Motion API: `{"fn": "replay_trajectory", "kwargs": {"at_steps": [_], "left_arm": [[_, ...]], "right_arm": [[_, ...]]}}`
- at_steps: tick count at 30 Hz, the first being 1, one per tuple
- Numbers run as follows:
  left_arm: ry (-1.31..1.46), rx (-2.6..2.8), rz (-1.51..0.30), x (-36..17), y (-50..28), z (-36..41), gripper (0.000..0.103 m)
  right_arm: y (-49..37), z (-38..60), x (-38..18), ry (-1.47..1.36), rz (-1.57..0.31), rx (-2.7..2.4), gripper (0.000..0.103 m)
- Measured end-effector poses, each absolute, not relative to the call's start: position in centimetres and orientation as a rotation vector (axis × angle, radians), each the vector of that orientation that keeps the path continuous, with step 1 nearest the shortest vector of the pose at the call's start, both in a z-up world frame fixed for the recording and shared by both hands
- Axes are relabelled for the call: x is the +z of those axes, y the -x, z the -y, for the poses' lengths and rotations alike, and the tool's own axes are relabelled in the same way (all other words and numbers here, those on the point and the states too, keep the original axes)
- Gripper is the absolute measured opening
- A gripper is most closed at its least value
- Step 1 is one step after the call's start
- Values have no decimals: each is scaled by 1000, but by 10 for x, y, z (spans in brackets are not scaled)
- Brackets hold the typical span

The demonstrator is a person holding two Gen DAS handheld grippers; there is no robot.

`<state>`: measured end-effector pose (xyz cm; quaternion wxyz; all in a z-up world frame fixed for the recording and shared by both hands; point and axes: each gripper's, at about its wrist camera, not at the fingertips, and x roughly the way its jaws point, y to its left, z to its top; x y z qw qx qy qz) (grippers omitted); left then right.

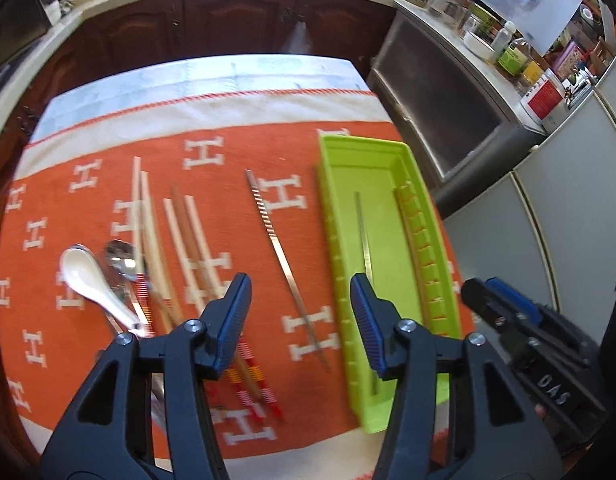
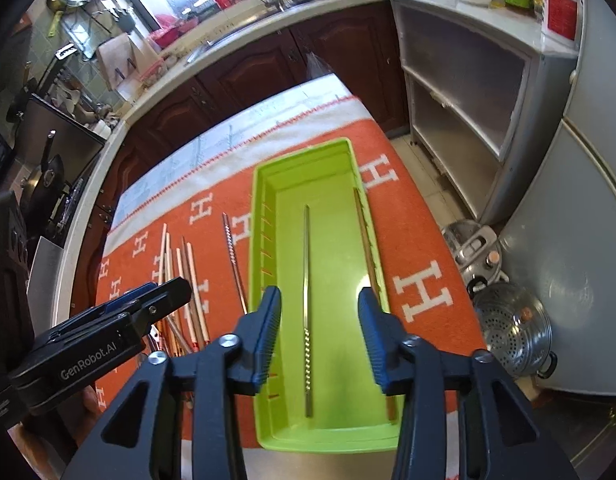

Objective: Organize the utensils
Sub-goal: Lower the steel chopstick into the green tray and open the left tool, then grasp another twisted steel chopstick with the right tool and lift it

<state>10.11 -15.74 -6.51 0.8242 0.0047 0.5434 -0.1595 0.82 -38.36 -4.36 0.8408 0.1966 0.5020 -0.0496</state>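
Left gripper (image 1: 300,300): our jaws stand apart with nothing between them, hanging above the cloth just left of the tray.
Right gripper (image 2: 320,312): jaws likewise spread and empty, hovering over the near half of the tray.
Tray (image 1: 384,148): green, long and narrow, its long axis running away from us; we take it as our landmark.
In the tray: one steel chopstick (image 2: 307,300) lies along the middle of the floor, and a brown one (image 2: 366,236) lies against the right wall, both parallel to the tray's length.
Next chopstick (image 1: 284,264): the steel mate lies on the cloth just left of the tray, nearly parallel to it and leaning slightly, with its ridged tip at the far end.
Which hand: we judge the left gripper nearer, since that chopstick passes almost under its open jaws, while the right one sits across the tray's left wall from it.
Grip line: our left jaws open across the chopstick's length, so a straight descent should straddle it.
Further left of the tray: a loose bundle of wooden chopsticks (image 1: 176,240), then a white spoon (image 1: 92,280) with what looks like a metal spoon (image 1: 122,258) beside it, though blur makes that uncertain.
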Motion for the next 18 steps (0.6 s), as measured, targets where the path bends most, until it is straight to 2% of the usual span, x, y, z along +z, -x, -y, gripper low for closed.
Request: {"fn": "replay_trajectory", "kwargs": {"at_steps": [7, 13, 18], "left_arm": [[31, -355, -1121, -48, -97, 104, 48], [26, -250, -1059, -36, -97, 59, 48], [93, -205, -1101, -46, -108, 36, 48]], "right_arm": [[-18, 343, -34, -324, -1030, -34, 45], [-45, 296, -41, -274, -1099, 60, 45], [-80, 266, -55, -266, -1173, 149, 45]]}}
